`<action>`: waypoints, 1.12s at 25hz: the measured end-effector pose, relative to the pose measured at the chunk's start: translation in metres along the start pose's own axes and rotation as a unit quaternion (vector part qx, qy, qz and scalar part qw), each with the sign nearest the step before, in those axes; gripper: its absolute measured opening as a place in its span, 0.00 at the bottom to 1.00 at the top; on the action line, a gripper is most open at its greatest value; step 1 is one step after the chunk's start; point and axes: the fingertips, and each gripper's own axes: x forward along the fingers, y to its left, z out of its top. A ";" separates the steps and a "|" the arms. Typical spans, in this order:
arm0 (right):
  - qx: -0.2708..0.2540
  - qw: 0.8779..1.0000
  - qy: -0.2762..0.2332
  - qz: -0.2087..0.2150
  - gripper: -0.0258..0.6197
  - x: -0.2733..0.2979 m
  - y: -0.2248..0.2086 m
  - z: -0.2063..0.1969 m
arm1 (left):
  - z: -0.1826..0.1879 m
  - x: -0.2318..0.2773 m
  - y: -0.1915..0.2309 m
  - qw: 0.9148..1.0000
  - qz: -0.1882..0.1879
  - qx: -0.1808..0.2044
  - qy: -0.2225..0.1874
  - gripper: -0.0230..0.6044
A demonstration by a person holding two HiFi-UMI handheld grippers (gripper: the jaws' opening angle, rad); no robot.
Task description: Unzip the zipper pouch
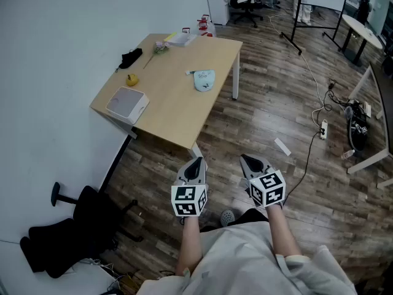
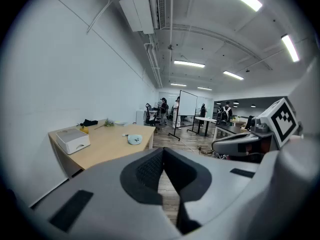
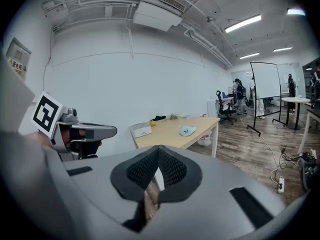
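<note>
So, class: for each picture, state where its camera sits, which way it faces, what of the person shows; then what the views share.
Head view: on the head, looking steeply down at floor and wooden table; forearms, left gripper, right gripper show.
Left gripper view: on the left gripper, facing the table over its shut jaws; right gripper at right.
Right gripper view: on the right gripper, likewise over shut jaws; left gripper at left.
Shared: all show the light blue zipper pouch on the table.

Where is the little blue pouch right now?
In the head view, the light blue pouch lies on the wooden table near its right edge, close to the white table leg. The white box sits across the table on its left.
</note>
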 end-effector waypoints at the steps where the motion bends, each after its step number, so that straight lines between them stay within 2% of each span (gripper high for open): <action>1: -0.001 1.000 0.000 0.001 0.05 -0.001 0.000 -0.001 | 0.000 -0.001 -0.001 1.000 0.000 0.000 -0.001 0.07; 8: -0.003 1.000 0.004 0.001 0.05 -0.008 -0.001 -0.004 | -0.002 -0.001 -0.009 1.000 -0.004 -0.002 0.001 0.07; 14: 0.003 1.000 -0.008 -0.022 0.04 -0.014 -0.011 -0.001 | -0.002 0.000 -0.014 1.000 -0.010 0.005 0.007 0.07; 20: 0.009 1.000 -0.017 -0.009 0.04 -0.013 -0.008 -0.002 | -0.004 0.001 -0.016 1.000 -0.005 0.016 0.008 0.08; 23: 0.008 1.000 -0.014 -0.001 0.11 -0.009 -0.004 -0.003 | -0.002 0.001 -0.013 1.000 -0.001 0.023 0.007 0.09; 26: 0.008 1.000 -0.009 0.010 0.18 -0.005 0.000 -0.004 | -0.004 0.002 -0.008 1.000 0.002 0.022 0.009 0.22; 28: 0.009 1.000 -0.005 0.015 0.21 -0.003 0.002 -0.007 | -0.007 0.000 -0.003 1.000 0.009 0.019 0.010 0.23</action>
